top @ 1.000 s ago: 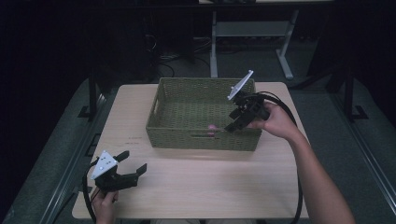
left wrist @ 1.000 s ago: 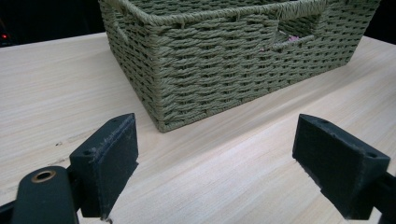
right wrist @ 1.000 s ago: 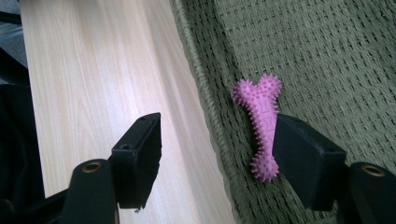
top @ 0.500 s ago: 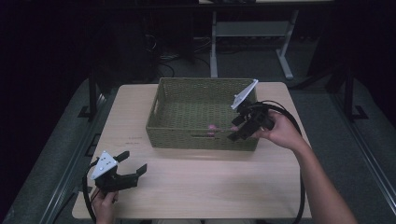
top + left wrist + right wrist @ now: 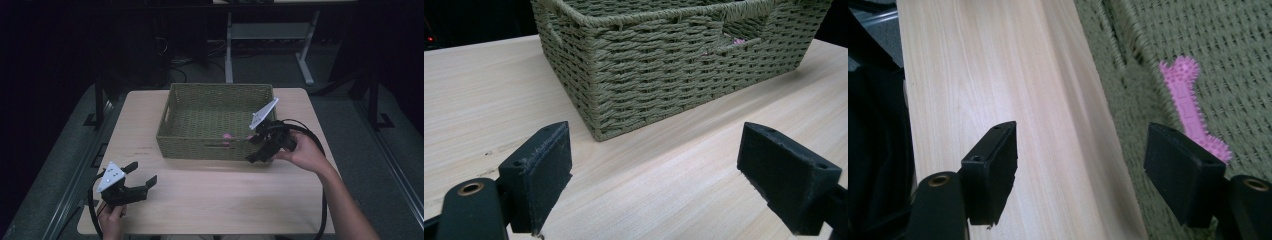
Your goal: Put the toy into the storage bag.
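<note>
The right claw (image 5: pixel 256 149) sits just outside the near right corner of the woven basket (image 5: pixel 215 145), its jaws spread and empty. They have just been opening, and nothing lies between them; in the right gripper view they straddle the basket's rim, one jaw over bare tabletop (image 5: pixel 998 75), the other over the basket floor. The pink bone-shaped toy (image 5: pixel 1193 112) lies loose on that woven floor, just beyond the jaw on the basket side and not pinched by it. In the high view the toy (image 5: pixel 227 136) shows as a small pink spot inside the near wall, close beside the right claw.

Compared with a second ago, the right claw has slid off the basket's rim toward the person and dropped slightly, while the toy stays put inside. That reads as a finished drop: the toy seems delivered, and the hand is likely clearing away.

The left claw (image 5: pixel 139 183) rests well apart, on the tabletop toward the near left corner, jaws spread wide with nothing between them, facing the basket (image 5: pixel 674 65) across open wood.
</note>
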Available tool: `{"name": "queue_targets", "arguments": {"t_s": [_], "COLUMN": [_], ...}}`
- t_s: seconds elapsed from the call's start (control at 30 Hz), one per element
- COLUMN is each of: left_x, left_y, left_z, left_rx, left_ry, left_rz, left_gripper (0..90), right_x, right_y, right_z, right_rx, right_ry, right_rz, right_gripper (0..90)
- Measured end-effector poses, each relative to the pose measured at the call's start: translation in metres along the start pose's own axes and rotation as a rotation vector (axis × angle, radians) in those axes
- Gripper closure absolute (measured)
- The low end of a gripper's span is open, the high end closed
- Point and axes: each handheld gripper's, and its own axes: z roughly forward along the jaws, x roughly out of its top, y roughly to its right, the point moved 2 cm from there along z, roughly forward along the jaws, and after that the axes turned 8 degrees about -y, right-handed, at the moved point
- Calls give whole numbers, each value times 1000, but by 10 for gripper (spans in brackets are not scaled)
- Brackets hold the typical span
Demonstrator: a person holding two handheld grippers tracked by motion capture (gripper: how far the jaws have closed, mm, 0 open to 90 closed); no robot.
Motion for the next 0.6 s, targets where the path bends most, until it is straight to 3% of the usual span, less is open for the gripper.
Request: {"name": "queue_targets", "arguments": {"t_s": [0.6], "left_x": [0], "left_y": [0], "left_z": [0], "left_rx": [-2], "left_ry": [-1], "left_rz": [3], "left_gripper": [138], "right_x": [-25], "right_y": [-19], "right_z": [33], "right_rx": [34], "right_ry": [-4], "right_rz": [8], "right_gripper": [287]}}
